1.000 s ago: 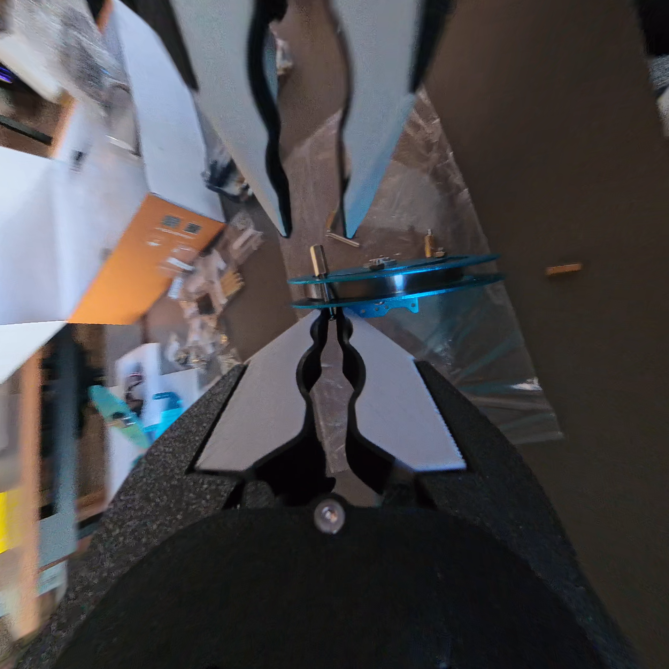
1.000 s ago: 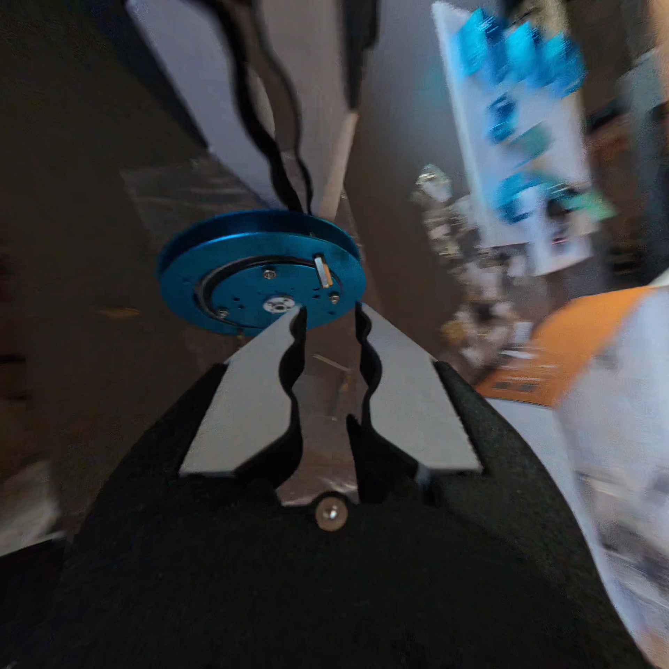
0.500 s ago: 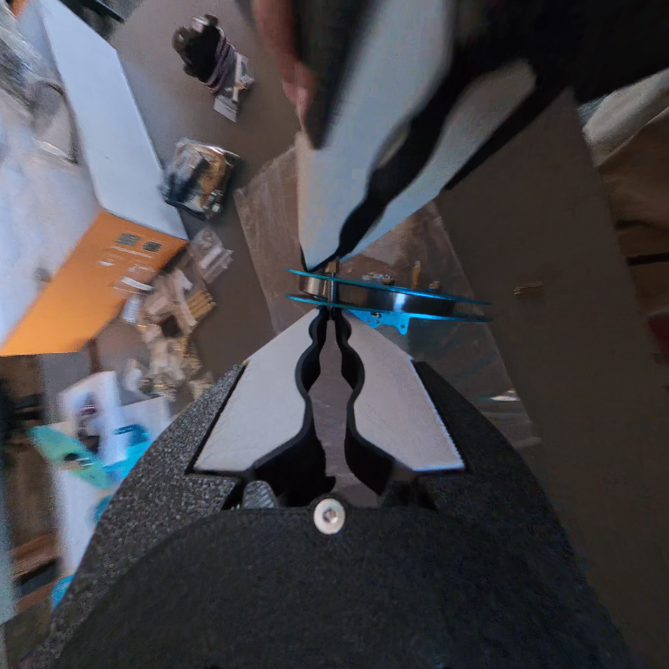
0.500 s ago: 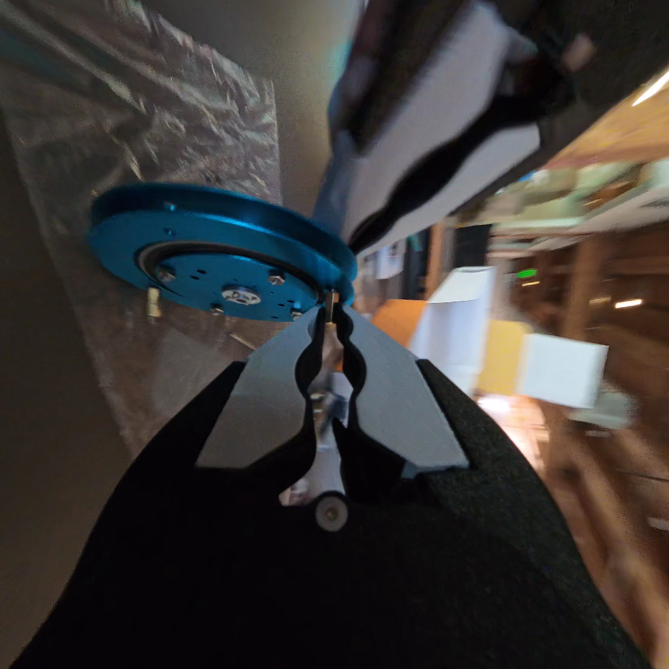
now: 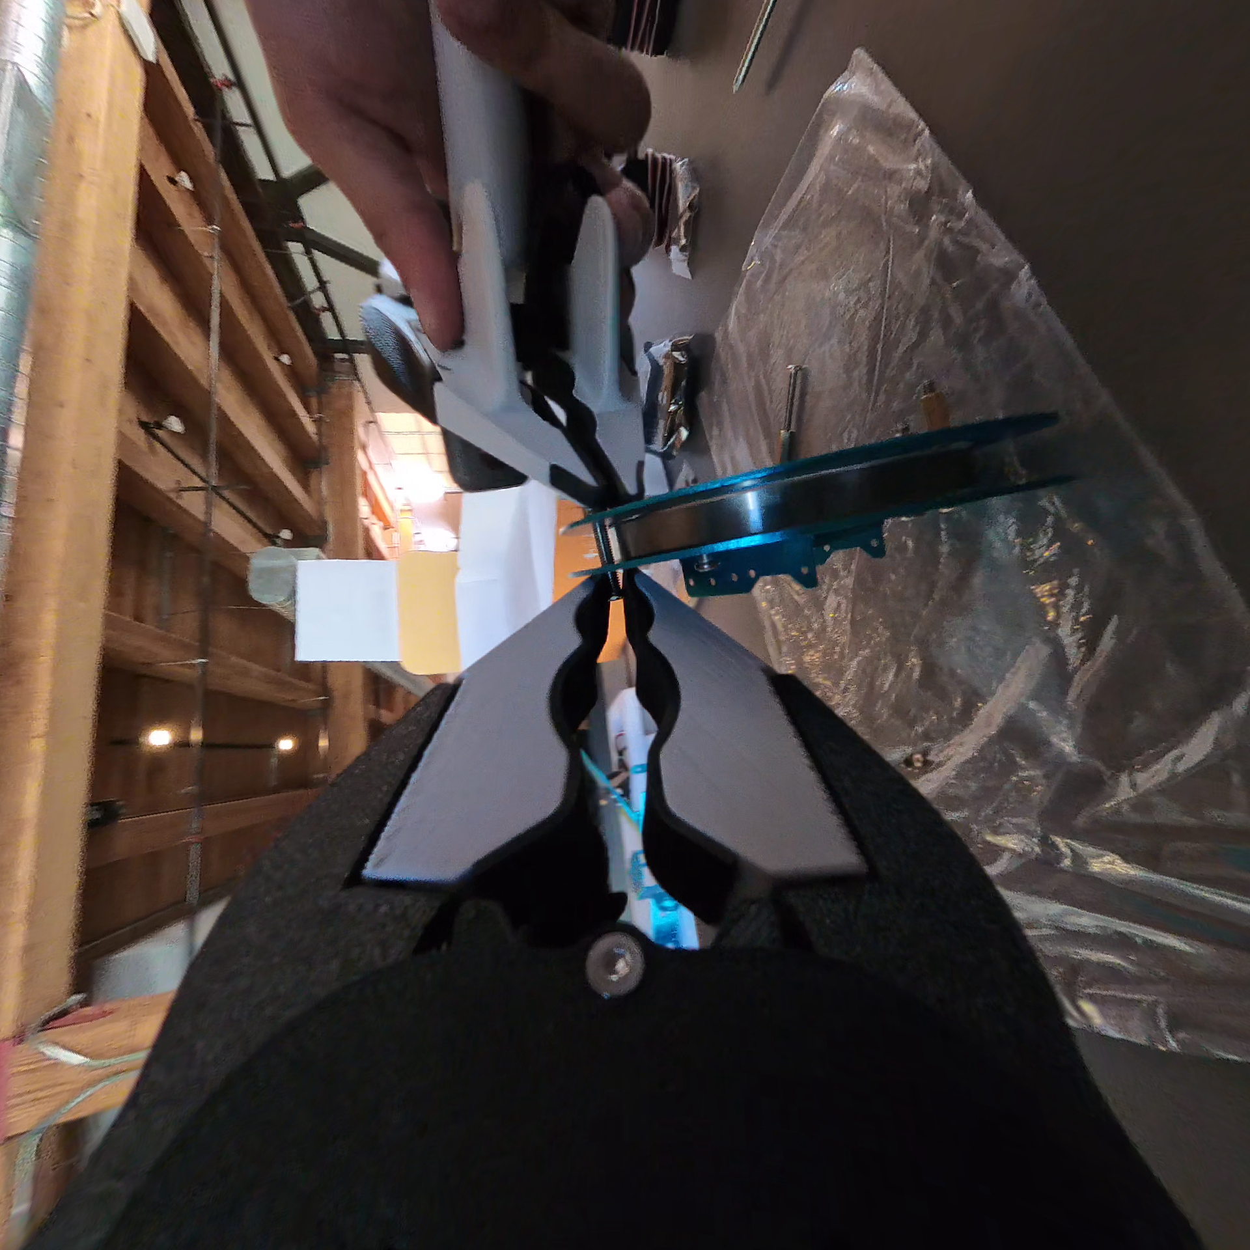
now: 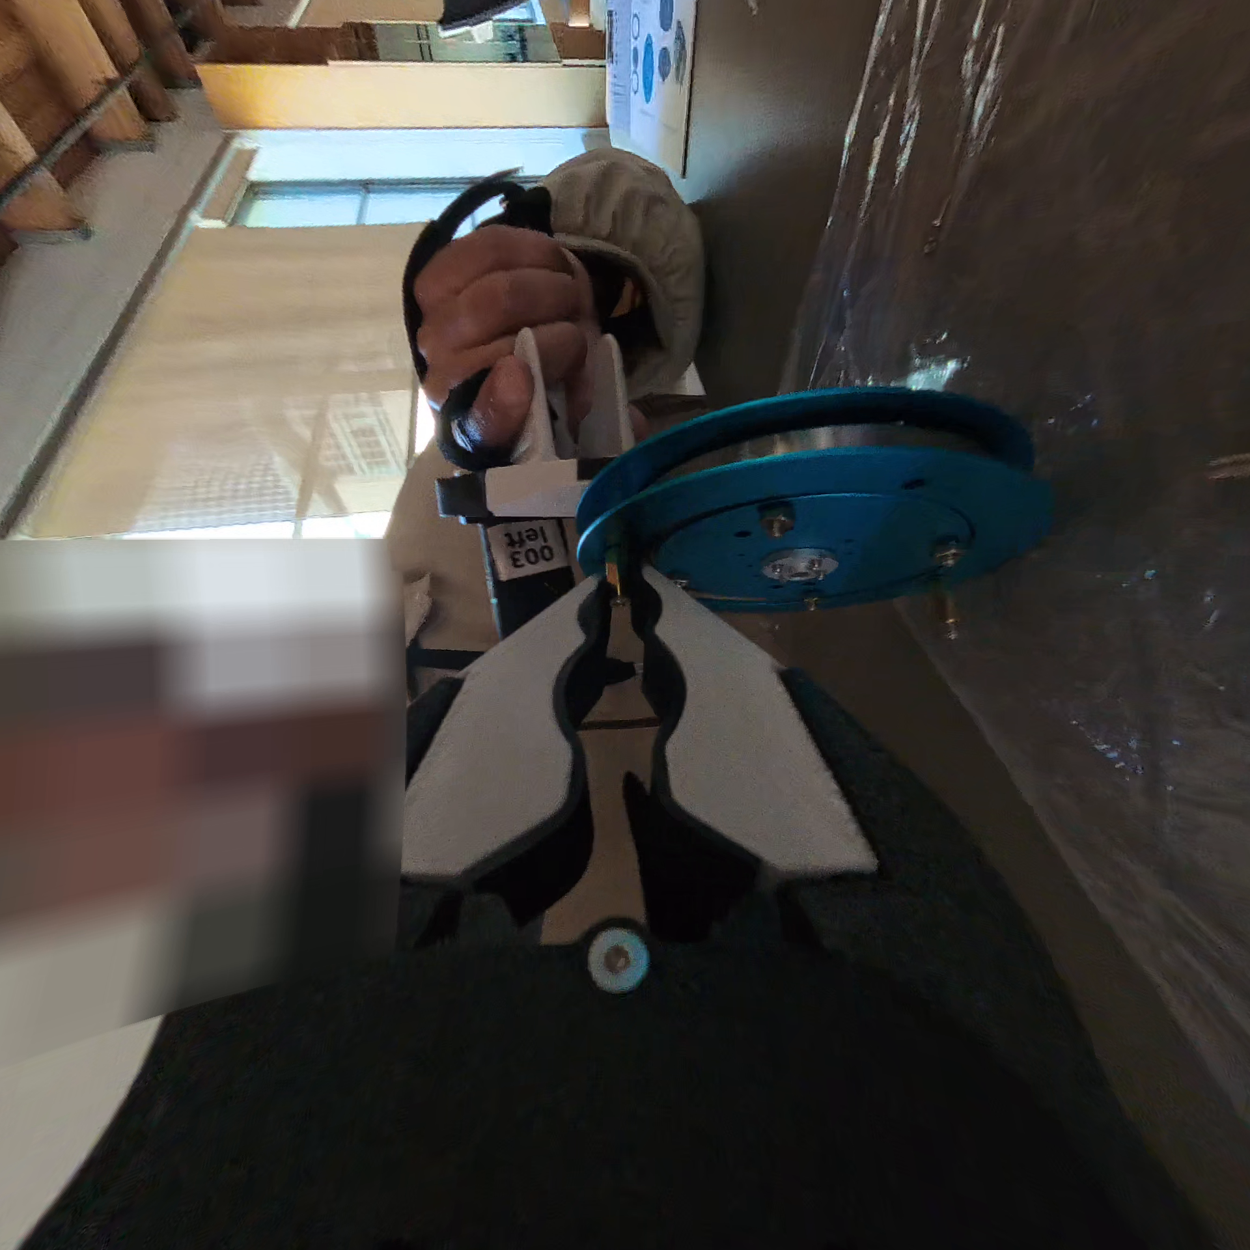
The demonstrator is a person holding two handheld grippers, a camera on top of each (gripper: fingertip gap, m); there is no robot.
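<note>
The blue round wheel point(image 5: 812, 500) made of two flat discs is held up in the air, off the brown surface point(image 5: 1116, 135) and its clear plastic bag point(image 5: 947, 338). At its 9 o'clock edge, the left claw point(image 5: 614, 590) pinches a thin screw point(image 5: 609, 554). The right claw point(image 6: 619, 595) pinches a small gold post point(image 6: 614, 575) on the same edge. A hand point(image 6: 500, 338) holds the far claw.

Right tongs point(image 6: 617, 595) now on standoff point(image 6: 614, 575)
</note>
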